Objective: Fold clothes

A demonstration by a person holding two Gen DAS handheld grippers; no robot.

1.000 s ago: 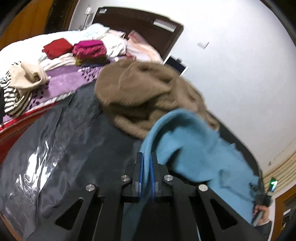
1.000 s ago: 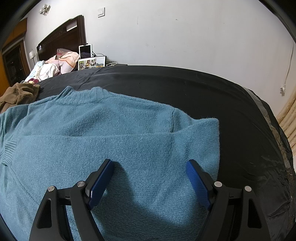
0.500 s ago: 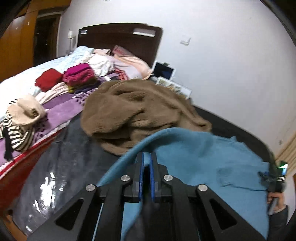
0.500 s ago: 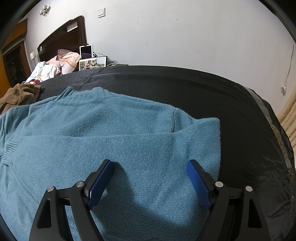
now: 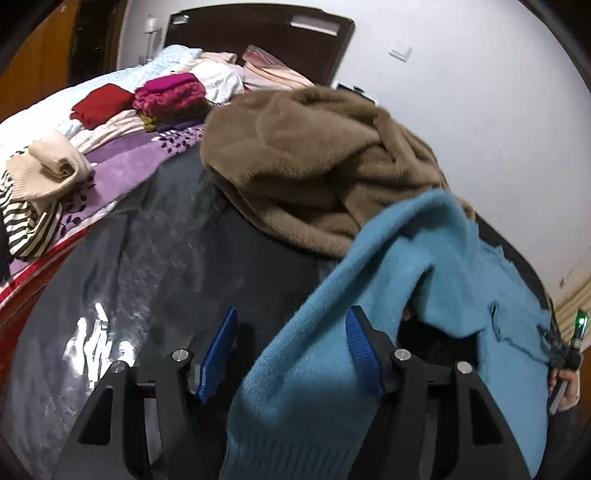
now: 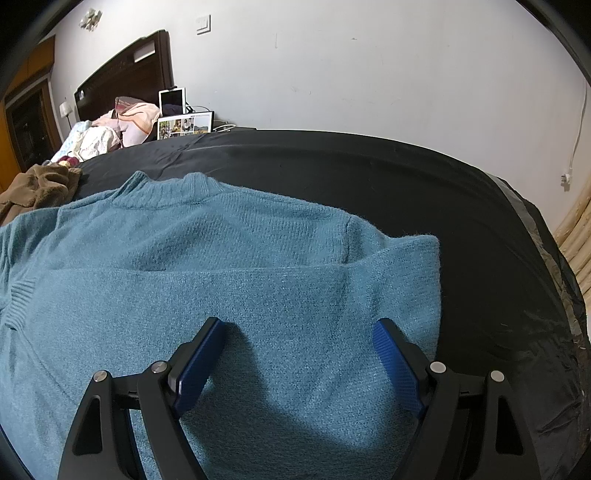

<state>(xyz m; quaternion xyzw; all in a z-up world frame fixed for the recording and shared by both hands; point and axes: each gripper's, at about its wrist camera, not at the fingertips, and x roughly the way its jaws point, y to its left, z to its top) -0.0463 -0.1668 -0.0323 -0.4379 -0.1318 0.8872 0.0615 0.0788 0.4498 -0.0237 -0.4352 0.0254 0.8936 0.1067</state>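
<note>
Left gripper [image 5: 291, 343] just opened, blue sweater [image 5: 388, 295] between

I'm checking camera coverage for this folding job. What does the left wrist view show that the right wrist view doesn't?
Only the left wrist view: the left gripper, its jaws just opened with the blue sweater's sleeve still between them, plus folded clothes on the purple bedspread.

Only the right wrist view: the right gripper, open over the sweater's flat body, and a tablet.

Both: the blue sweater, brown garment, black cover, headboard.
</note>
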